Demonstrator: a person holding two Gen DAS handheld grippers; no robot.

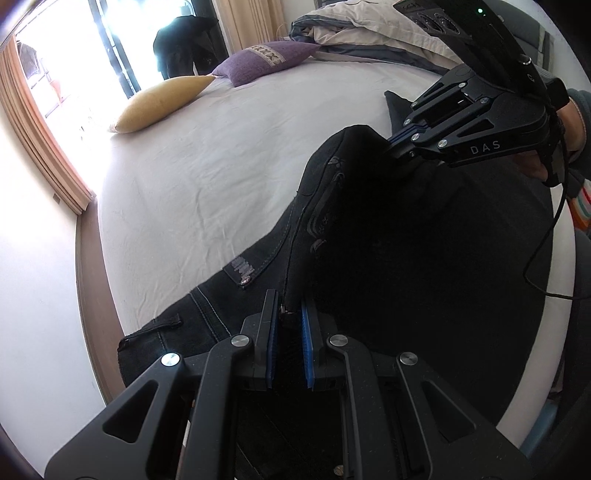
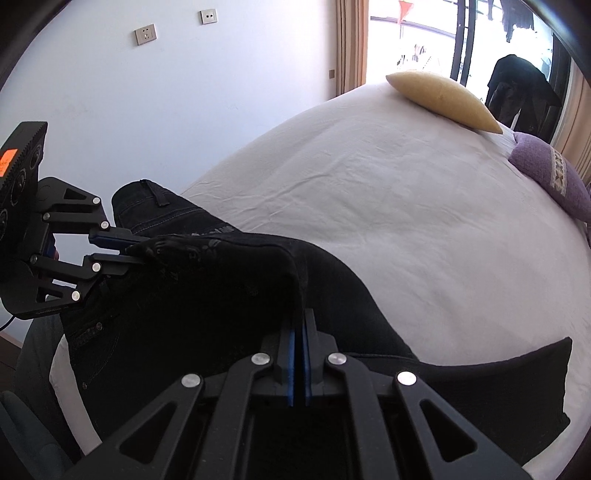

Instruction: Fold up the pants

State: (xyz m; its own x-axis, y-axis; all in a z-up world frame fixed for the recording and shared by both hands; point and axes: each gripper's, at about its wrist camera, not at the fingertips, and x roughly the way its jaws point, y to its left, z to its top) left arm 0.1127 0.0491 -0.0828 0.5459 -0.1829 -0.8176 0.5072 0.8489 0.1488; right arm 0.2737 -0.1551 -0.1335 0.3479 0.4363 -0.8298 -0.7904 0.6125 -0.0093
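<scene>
Black pants [image 1: 406,258] lie across the pale bed sheet [image 1: 221,166], with one dark layer lifted off the bed between both grippers. My left gripper [image 1: 290,312] at the bottom of its own view is shut on an edge of the raised cloth. My right gripper [image 1: 391,142] at the upper right is shut on the other end of that fold. In the right wrist view the right gripper [image 2: 303,314] pinches the fold of the pants [image 2: 203,295]. The left gripper [image 2: 136,247] holds the cloth near the waistband [image 2: 147,195]. A leg end [image 2: 517,387] rests flat on the sheet [image 2: 369,184].
A yellow pillow [image 1: 162,103] and a purple pillow [image 1: 266,61] lie at the far side of the bed, by a heap of bedding [image 1: 369,29]. A dark garment [image 2: 517,88] hangs at the bright window. A person's hand [image 1: 574,125] grips the right tool; its cable [image 1: 546,236] dangles.
</scene>
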